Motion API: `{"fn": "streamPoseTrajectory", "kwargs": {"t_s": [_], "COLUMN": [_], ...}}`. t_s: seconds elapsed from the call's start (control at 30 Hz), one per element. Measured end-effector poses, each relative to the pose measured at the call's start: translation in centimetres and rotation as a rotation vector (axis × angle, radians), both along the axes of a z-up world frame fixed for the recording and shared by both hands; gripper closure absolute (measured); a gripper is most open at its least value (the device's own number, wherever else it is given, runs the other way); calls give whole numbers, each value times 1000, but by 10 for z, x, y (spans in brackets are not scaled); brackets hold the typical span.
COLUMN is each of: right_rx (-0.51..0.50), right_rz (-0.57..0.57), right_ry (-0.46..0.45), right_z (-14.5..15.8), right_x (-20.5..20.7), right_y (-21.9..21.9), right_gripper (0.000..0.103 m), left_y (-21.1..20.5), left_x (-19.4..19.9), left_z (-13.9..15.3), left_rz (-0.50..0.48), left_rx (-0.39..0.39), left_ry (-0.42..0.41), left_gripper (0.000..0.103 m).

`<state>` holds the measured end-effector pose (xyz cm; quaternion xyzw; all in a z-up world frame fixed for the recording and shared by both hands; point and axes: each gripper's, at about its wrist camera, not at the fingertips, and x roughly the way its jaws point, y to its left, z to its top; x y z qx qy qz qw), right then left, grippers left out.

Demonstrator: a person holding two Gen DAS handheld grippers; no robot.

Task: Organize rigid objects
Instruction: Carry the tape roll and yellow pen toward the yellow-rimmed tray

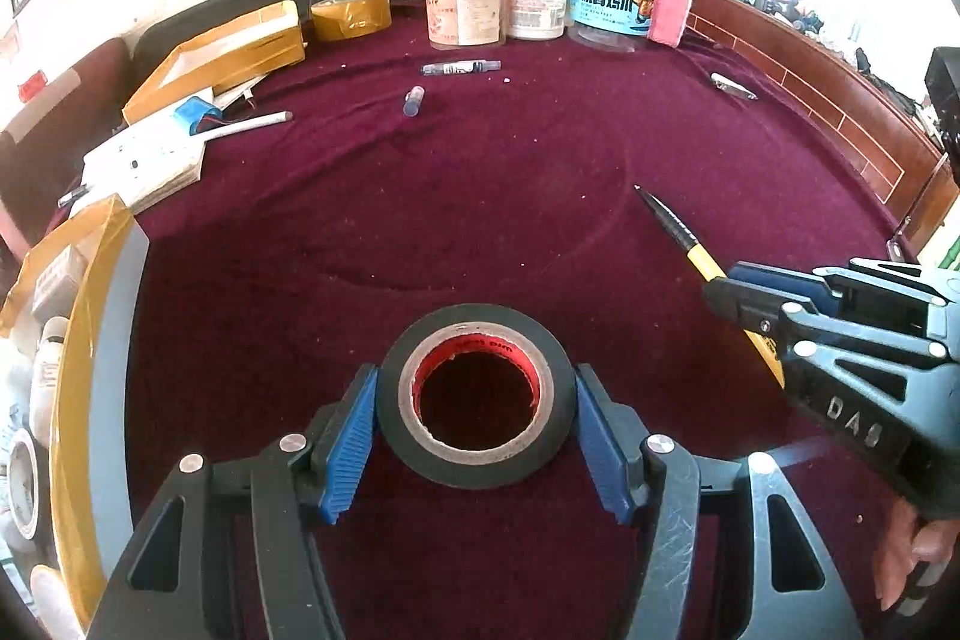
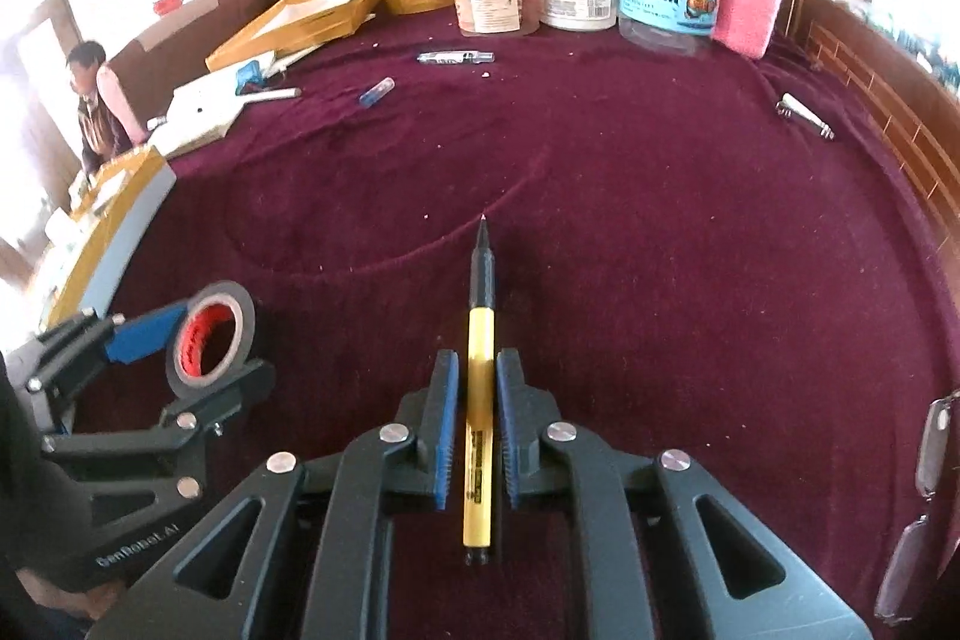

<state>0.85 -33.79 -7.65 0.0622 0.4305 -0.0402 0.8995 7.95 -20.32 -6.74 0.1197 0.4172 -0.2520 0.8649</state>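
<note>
Carry step, I reckon: left gripper (image 1: 474, 436) clamps the tape roll (image 1: 474, 394), right gripper (image 2: 477, 424) pinches the pen (image 2: 479, 400). Next: drop both w/ the box (image 1: 90, 340).

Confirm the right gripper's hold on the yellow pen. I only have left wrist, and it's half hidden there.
Observer: In the right wrist view the right gripper is shut on the yellow pen. The barrel lies lengthwise between the pads, black tip pointing forward.
Operator: Is the black tape roll lying flat on the cloth?
Observer: No. From the right wrist it stands on edge, tilted, clamped in the left gripper.
Operator: Anyone nearby?
Observer: Yes, a person beyond the table's far left edge, outside your view.
</note>
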Motion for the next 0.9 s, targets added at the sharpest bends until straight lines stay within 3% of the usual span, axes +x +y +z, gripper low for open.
{"fn": "streamPoseTrajectory", "kwargs": {"t_s": [0.13, 0.47, 0.9], "right_rx": [-26, 102, 128], "right_rz": [-10, -11, -5], "right_ry": [-3, -86, -72], "right_z": [1, 10, 3], "right_x": [1, -2, 3], "right_y": [5, -5, -4], "right_gripper": [95, 95, 95], "left_y": [-1, -4, -6], "left_x": [-3, -8, -11], "left_z": [0, 0, 0], "left_rz": [2, 3, -2], "left_rx": [7, 29, 49], "left_ry": [-22, -58, -79], "left_gripper": [37, 37, 37]}}
